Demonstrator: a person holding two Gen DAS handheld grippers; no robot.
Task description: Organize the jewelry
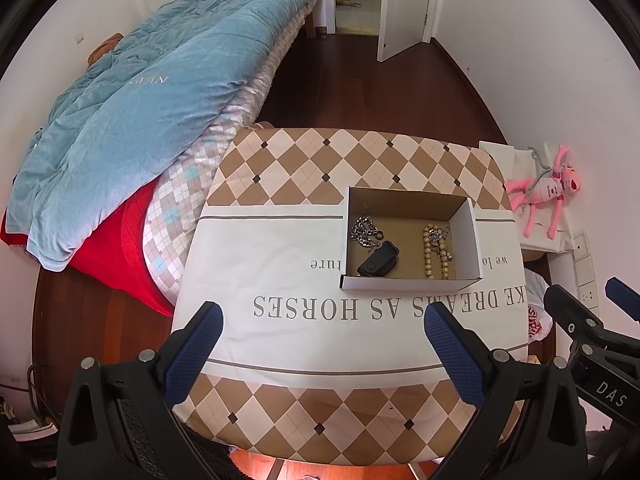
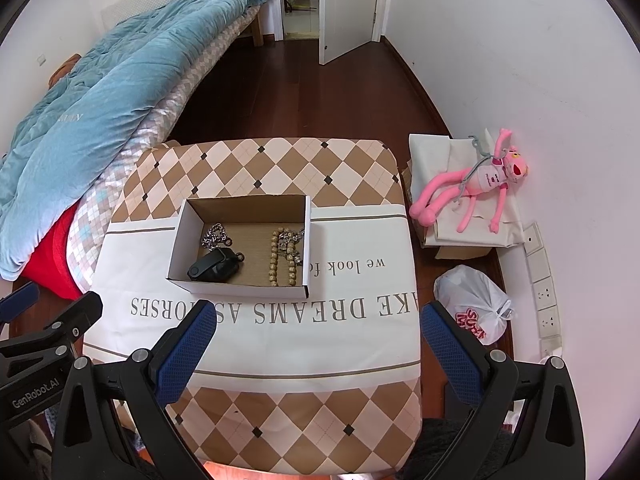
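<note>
An open white cardboard box (image 1: 468,236) (image 2: 178,236) stands on the cloth-covered table (image 1: 280,240) (image 2: 360,248). Inside lie a silver chain (image 1: 365,231) (image 2: 214,235), a black folding case (image 1: 378,265) (image 2: 214,266) and a beige bead string (image 1: 434,254) (image 2: 280,258). My left gripper (image 1: 324,320) is open and empty, above the table's near side, short of the box. My right gripper (image 2: 318,320) is open and empty, also short of the box. Each gripper shows at the edge of the other's view.
A bed with a blue quilt (image 1: 140,100) (image 2: 100,100) lies left of the table. A pink plush toy (image 1: 548,192) (image 2: 476,184) on a white box and a white plastic bag (image 2: 472,304) sit on the floor at the right, by the wall. An open door (image 1: 400,4) is at the far end.
</note>
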